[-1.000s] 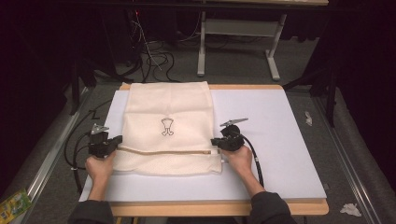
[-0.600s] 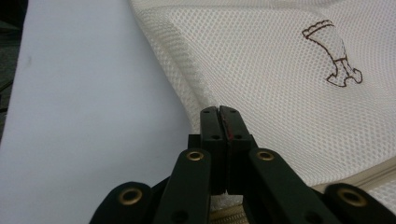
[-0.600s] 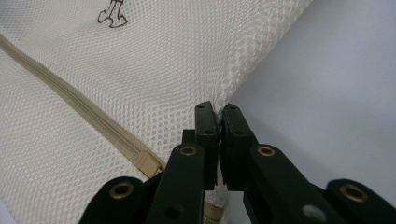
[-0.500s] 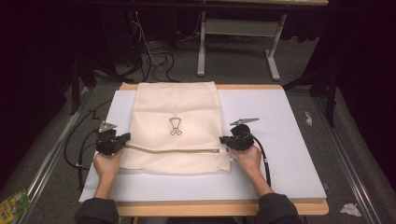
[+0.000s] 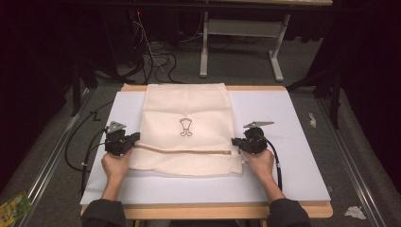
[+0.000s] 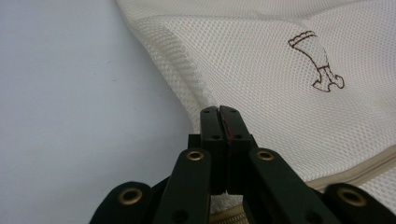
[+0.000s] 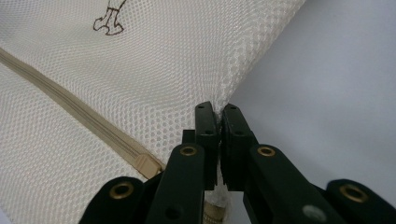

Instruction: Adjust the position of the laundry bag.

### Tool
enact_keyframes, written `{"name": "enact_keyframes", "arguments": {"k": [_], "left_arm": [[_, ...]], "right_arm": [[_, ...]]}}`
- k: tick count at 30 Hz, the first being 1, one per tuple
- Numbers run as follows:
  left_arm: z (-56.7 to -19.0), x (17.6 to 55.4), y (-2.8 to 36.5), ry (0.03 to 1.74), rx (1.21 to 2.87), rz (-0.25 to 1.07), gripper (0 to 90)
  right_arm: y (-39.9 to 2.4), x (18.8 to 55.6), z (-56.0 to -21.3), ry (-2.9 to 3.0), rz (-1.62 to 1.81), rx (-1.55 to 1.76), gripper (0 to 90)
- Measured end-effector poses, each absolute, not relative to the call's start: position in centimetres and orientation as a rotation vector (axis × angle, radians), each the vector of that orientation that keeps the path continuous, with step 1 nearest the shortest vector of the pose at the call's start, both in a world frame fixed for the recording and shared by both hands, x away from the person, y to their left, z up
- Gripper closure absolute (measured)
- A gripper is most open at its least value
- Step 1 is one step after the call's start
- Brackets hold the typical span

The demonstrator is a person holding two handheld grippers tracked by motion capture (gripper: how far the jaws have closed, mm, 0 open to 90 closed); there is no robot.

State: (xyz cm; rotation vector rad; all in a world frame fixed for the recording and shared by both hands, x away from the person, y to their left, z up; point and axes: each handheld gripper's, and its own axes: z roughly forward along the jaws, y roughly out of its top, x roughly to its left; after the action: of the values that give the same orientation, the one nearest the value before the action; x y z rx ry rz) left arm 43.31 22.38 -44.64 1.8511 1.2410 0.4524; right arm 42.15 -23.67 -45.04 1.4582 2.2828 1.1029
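A cream mesh laundry bag (image 5: 189, 113) with a small brown printed emblem (image 5: 186, 127) and a tan zipper (image 5: 184, 151) lies flat on the white table top (image 5: 293, 165). My left gripper (image 5: 134, 141) is shut on the bag's left edge, level with the zipper line. My right gripper (image 5: 235, 143) is shut on the bag's right edge. In the left gripper view the jaws (image 6: 219, 112) pinch a fold of mesh (image 6: 261, 70). The right gripper view has the jaws (image 7: 217, 112) closed on the mesh edge beside the zipper end (image 7: 147, 164).
The white sheet covers a wooden table whose edge (image 5: 203, 212) runs along the front. Cables (image 5: 156, 61) and a metal stand (image 5: 241, 42) sit on the floor behind. Crumpled paper scraps (image 5: 354, 213) lie on the floor at right, a green packet (image 5: 12, 208) at left.
Both grippers have moved to the right across the table, dragging the bag with them. The bag now lies nearer the table's middle.
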Motion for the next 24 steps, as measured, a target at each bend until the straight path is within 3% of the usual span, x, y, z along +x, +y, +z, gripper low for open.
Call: {"name": "enact_keyframes", "arguments": {"k": [24], "left_arm": [[-44.4, 43.5, 19.1, 1.17, 1.848, 0.418, 89.8]], "right_arm": [[-27.3, 41.1, -44.8, 2.215, 1.082, 1.501, 88.4]]}}
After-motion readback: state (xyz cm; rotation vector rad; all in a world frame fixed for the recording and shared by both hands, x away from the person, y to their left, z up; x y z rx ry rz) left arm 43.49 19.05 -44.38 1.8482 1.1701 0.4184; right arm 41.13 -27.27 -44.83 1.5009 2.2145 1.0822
